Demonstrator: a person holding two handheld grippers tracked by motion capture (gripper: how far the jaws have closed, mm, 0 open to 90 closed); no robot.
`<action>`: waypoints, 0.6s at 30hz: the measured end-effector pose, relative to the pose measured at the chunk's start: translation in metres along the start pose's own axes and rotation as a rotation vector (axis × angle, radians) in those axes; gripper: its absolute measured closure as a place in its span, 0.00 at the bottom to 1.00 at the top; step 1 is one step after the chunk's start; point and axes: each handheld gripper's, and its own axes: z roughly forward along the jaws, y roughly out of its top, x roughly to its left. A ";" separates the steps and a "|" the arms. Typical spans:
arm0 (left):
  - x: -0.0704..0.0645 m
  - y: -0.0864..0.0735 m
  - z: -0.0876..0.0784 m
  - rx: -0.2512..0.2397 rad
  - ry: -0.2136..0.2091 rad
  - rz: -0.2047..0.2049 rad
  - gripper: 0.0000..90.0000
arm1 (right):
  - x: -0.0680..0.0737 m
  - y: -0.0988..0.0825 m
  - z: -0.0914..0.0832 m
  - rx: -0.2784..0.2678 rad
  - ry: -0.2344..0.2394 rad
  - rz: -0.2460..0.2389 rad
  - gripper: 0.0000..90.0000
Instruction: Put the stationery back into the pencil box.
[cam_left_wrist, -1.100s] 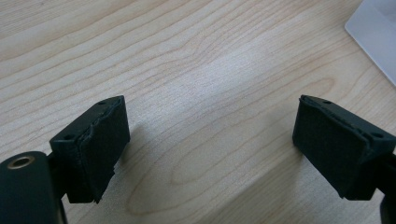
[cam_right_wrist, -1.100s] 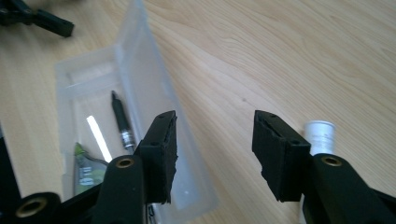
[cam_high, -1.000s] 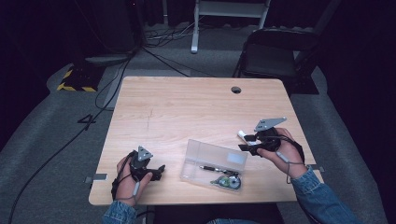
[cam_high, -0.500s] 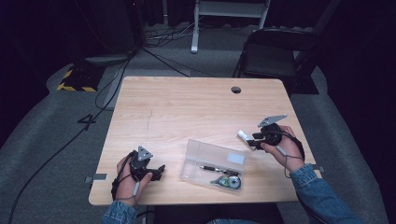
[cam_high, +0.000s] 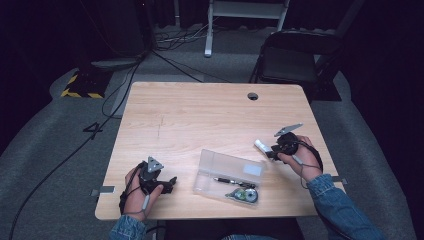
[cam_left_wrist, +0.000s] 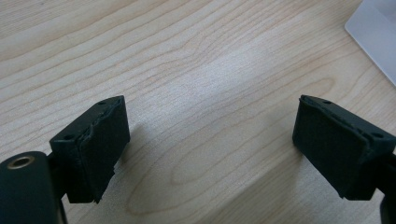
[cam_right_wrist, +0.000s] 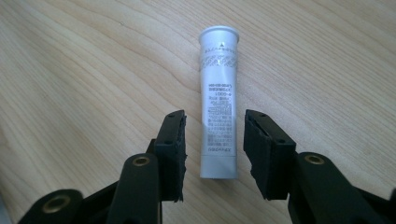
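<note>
Tube (cam_right_wrist: 218, 100), white with fine print, lies flat on the wooden table (cam_high: 200, 115) between the jaws of the right gripper (cam_right_wrist: 213, 149), which have just been closing; gaps remain on both sides, so the pads are not yet pressing it. From above, the tube (cam_high: 261, 146) sits near the table's right edge, just right of a clear case (cam_high: 227, 169) holding a pen (cam_high: 232, 182) and tape dispenser (cam_high: 244, 195). Left gripper (cam_left_wrist: 210, 140) rests spread wide over bare wood near the front-left corner.
</note>
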 end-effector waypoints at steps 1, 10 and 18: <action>0.000 0.000 0.000 0.000 0.000 0.000 0.13 | 0.000 0.000 0.000 0.000 0.000 0.000 0.66; 0.000 0.000 0.000 0.000 0.000 -0.001 0.13 | -0.002 -0.002 0.008 0.037 -0.004 0.010 0.70; 0.000 0.000 0.000 -0.003 0.002 -0.006 0.13 | -0.001 -0.002 0.013 0.065 -0.007 0.007 0.76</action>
